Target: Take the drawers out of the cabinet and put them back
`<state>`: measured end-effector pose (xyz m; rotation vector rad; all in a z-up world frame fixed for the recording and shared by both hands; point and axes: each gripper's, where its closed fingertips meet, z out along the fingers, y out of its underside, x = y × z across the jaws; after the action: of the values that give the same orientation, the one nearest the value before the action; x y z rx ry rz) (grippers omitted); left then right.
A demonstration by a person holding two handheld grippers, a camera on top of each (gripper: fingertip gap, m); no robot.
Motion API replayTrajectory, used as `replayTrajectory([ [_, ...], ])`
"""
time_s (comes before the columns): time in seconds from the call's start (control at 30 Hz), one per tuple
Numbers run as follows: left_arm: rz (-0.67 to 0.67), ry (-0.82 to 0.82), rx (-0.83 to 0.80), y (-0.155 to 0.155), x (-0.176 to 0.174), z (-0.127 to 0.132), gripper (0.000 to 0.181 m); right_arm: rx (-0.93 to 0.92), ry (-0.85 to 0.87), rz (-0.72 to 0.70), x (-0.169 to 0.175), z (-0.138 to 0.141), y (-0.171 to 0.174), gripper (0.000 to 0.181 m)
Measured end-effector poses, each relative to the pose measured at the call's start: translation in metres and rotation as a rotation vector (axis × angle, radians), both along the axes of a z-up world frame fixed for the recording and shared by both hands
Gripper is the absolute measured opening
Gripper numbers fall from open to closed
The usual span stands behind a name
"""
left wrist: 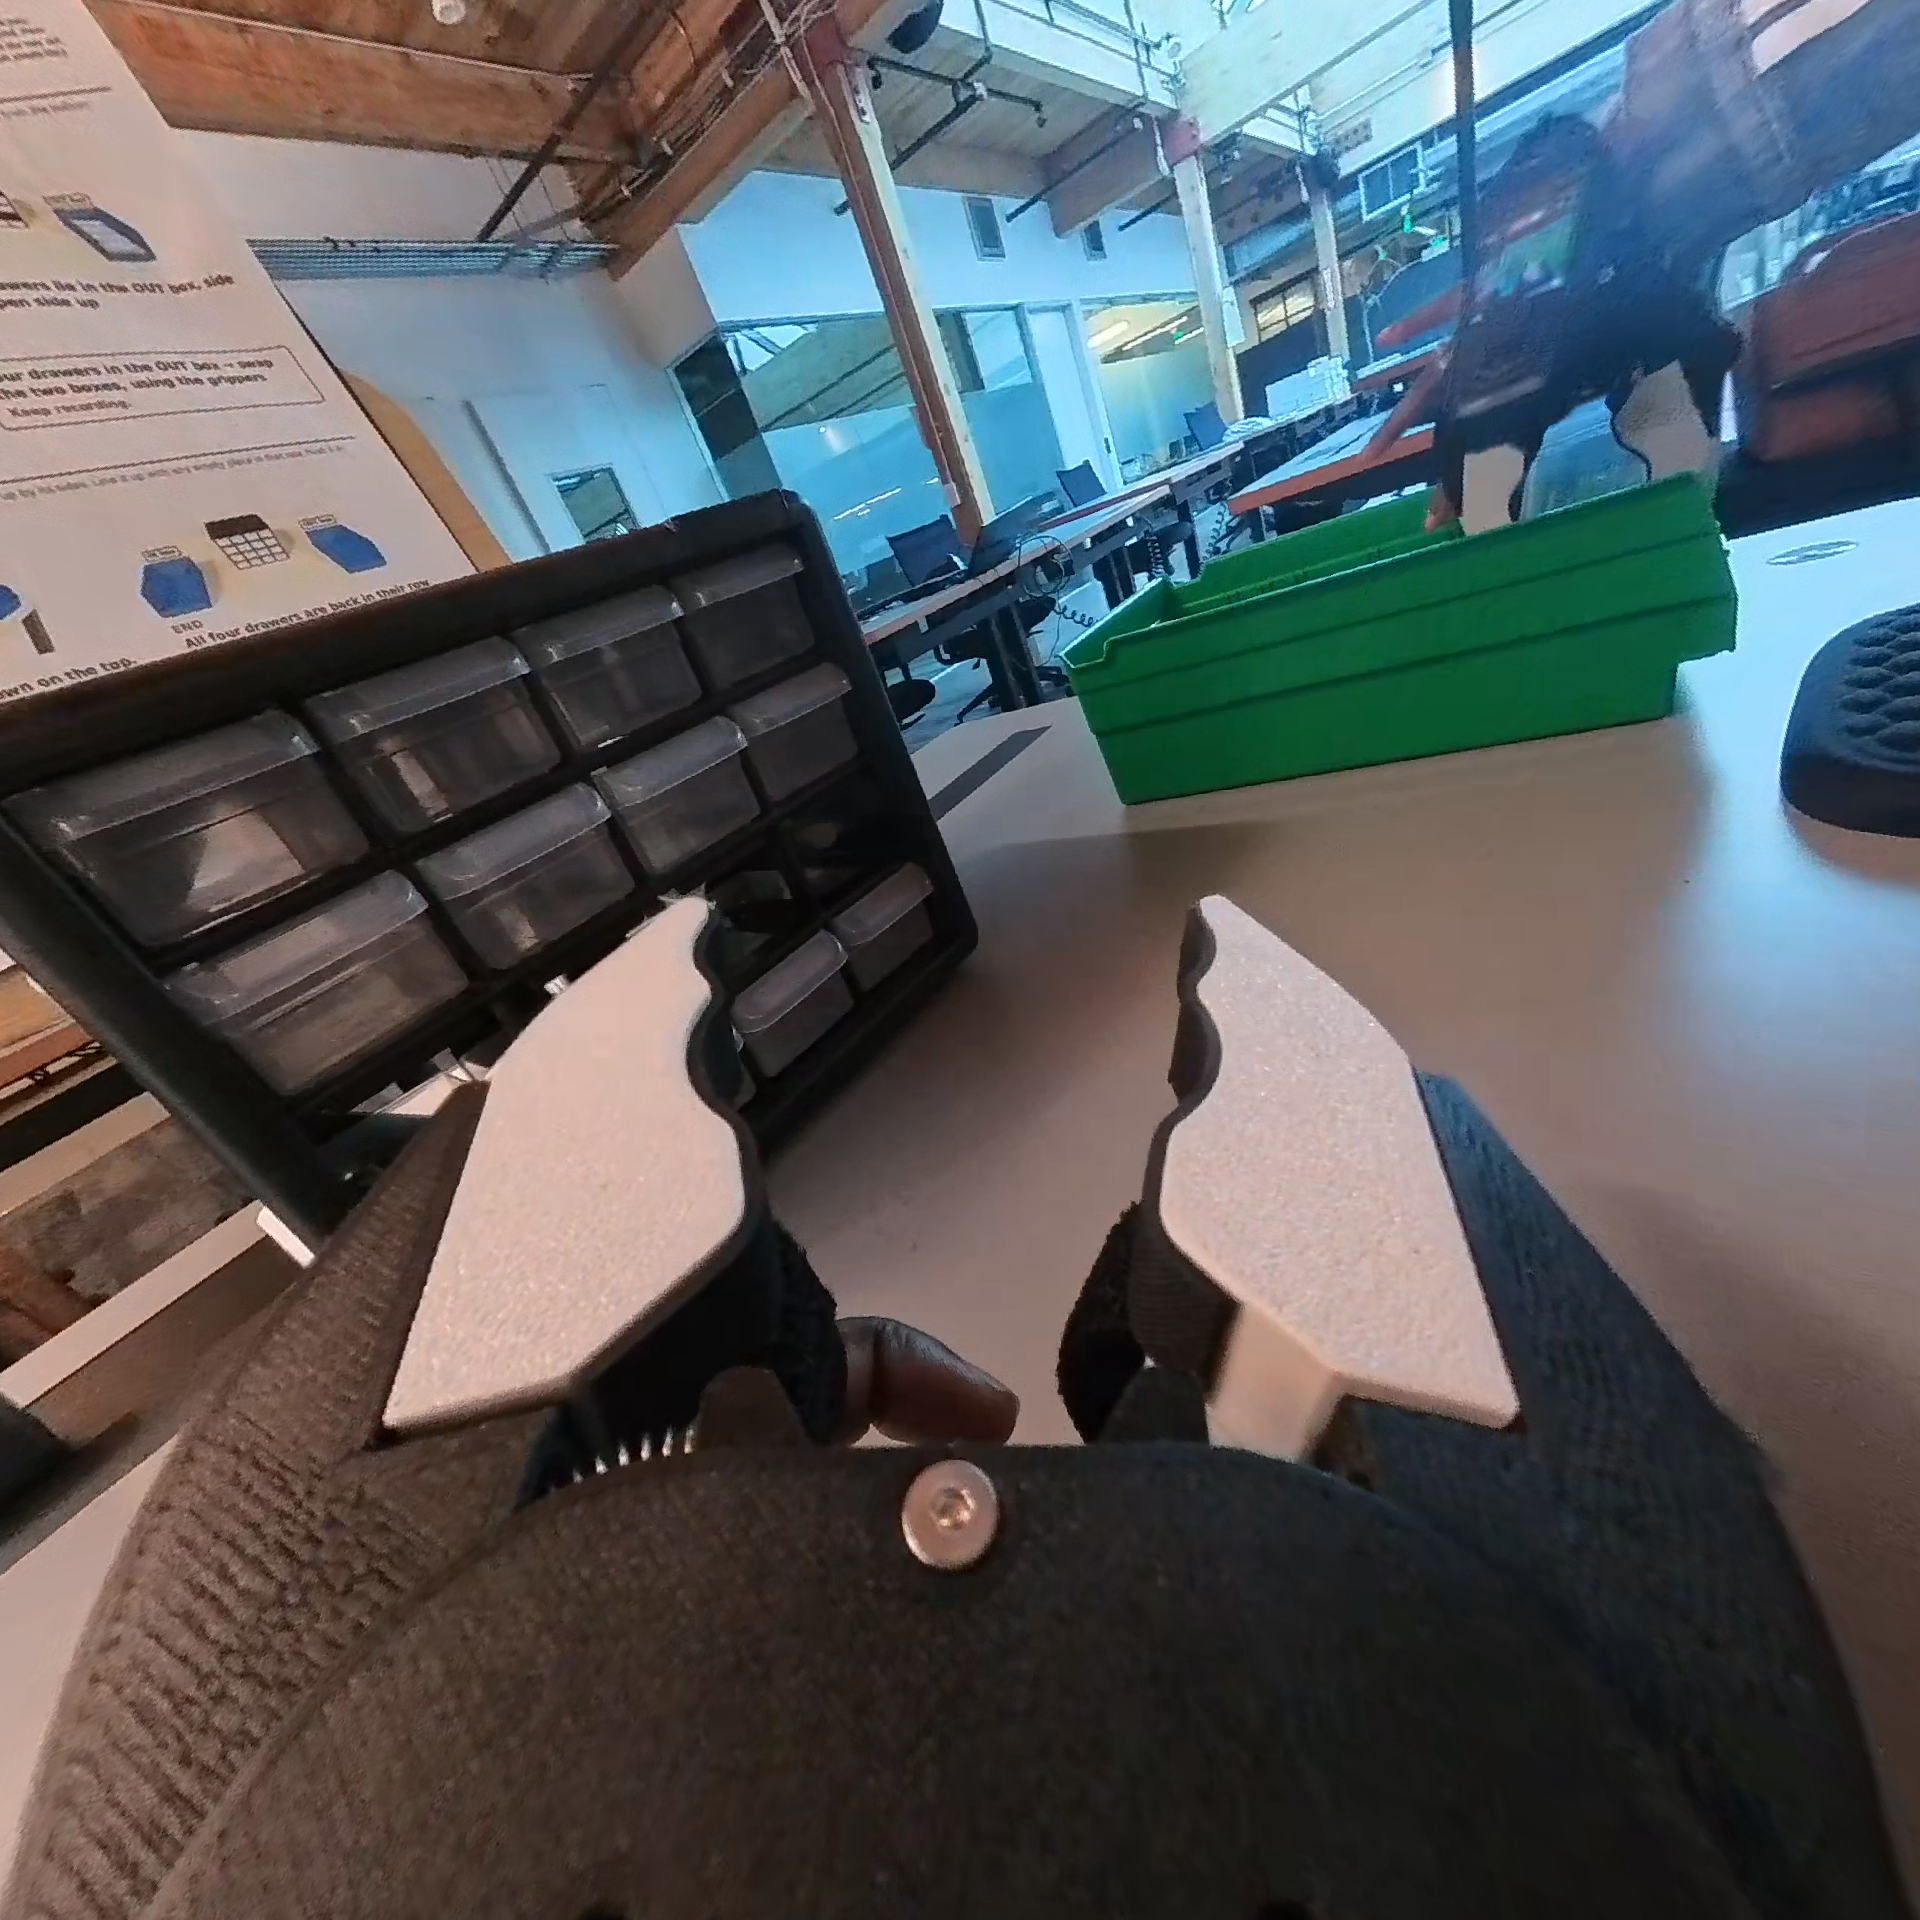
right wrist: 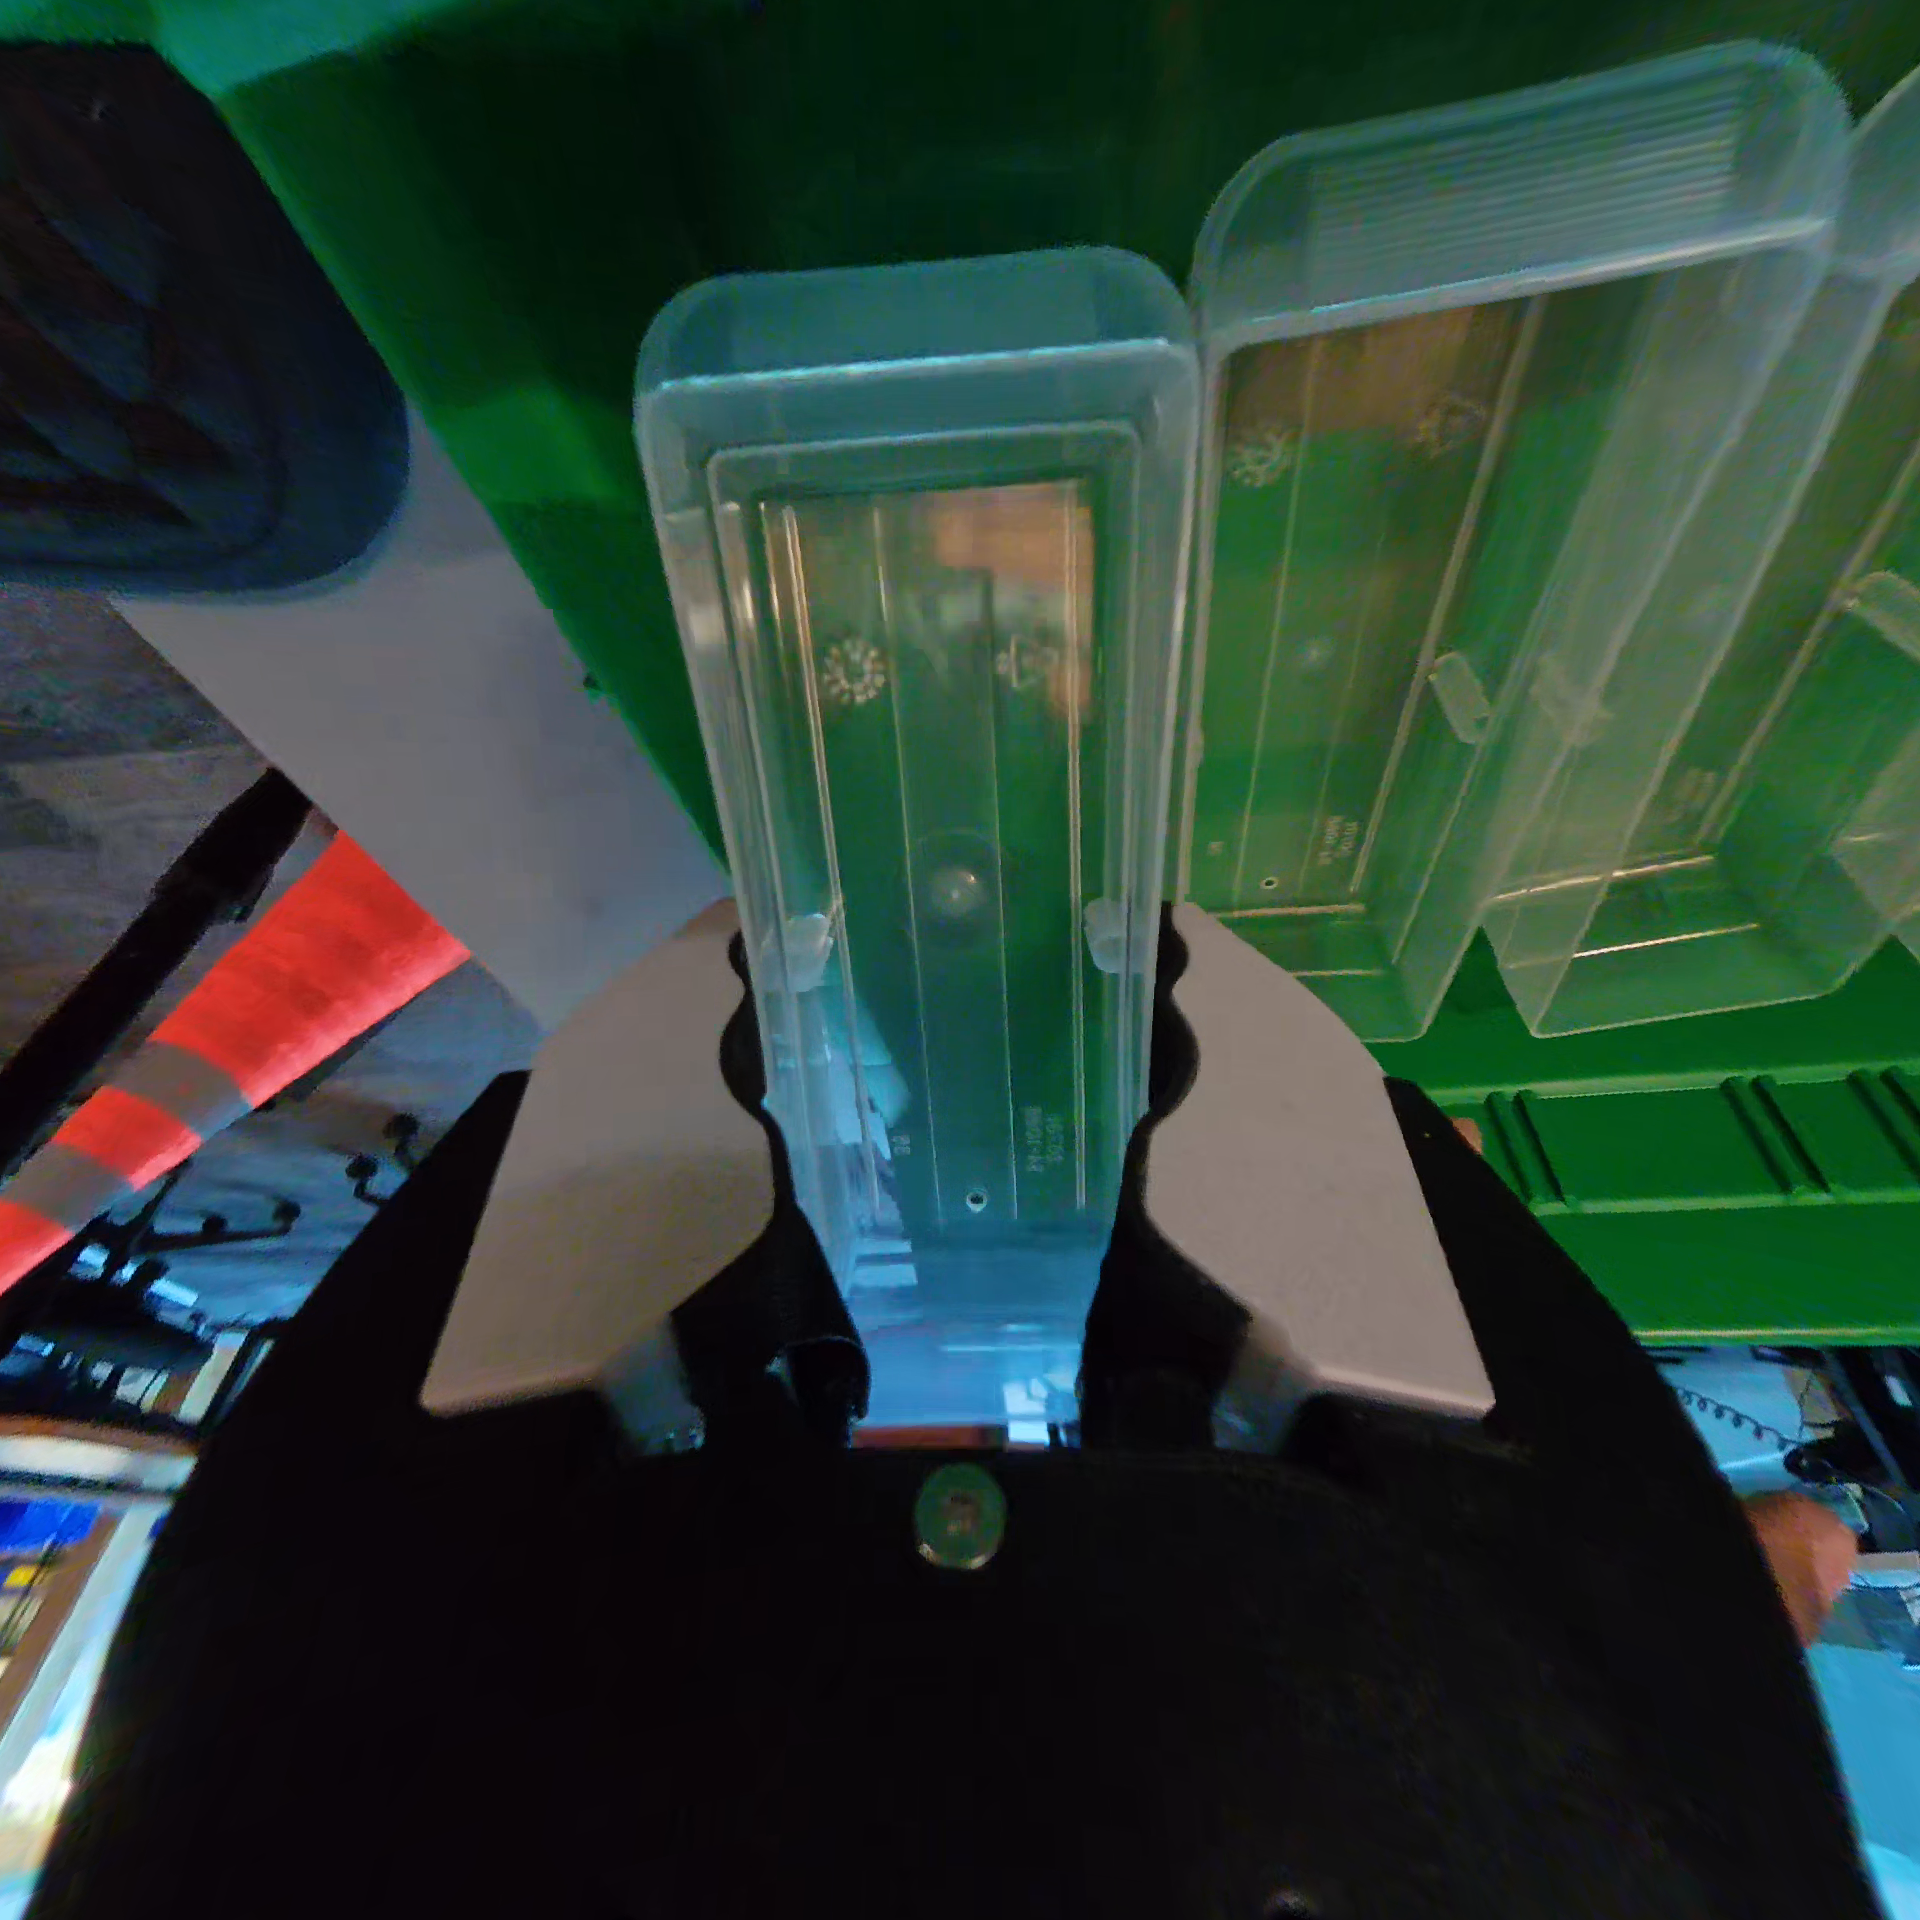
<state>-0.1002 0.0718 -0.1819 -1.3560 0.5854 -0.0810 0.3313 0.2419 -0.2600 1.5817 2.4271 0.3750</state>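
The black cabinet (left wrist: 436,810) stands at the left on the table, with clear drawers in most slots and a few dark empty slots in its lower right part. My left gripper (left wrist: 951,920) is open and empty, just right of the cabinet's front. My right gripper (right wrist: 951,940) is shut on a clear plastic drawer (right wrist: 925,644) and holds it over the green bin (right wrist: 582,208). Two more clear drawers (right wrist: 1475,582) lie side by side in the bin, right of the held one. In the left wrist view the right gripper (left wrist: 1558,416) shows blurred over the green bin (left wrist: 1392,644).
A black mesh pad (left wrist: 1860,717) lies on the table right of the bin, also in the right wrist view (right wrist: 145,343). An instruction poster (left wrist: 156,343) stands behind the cabinet. A finger (left wrist: 935,1392) shows between my left gripper's fingers. Desks and chairs fill the room beyond.
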Motion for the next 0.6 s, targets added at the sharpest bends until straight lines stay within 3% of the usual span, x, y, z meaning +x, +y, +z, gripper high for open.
replayTrajectory([
  [0.2, -0.001, 0.012, 0.007, -0.0009, 0.0001, 0.001, 0.082, -0.033, -0.125, -0.017, 0.003, -0.0042, -0.0007, 0.073],
  [0.6, -0.004, 0.027, 0.014, -0.0019, 0.0014, 0.0019, 0.081, -0.013, -0.219, 0.037, 0.0079, -0.0055, 0.0018, 0.072],
])
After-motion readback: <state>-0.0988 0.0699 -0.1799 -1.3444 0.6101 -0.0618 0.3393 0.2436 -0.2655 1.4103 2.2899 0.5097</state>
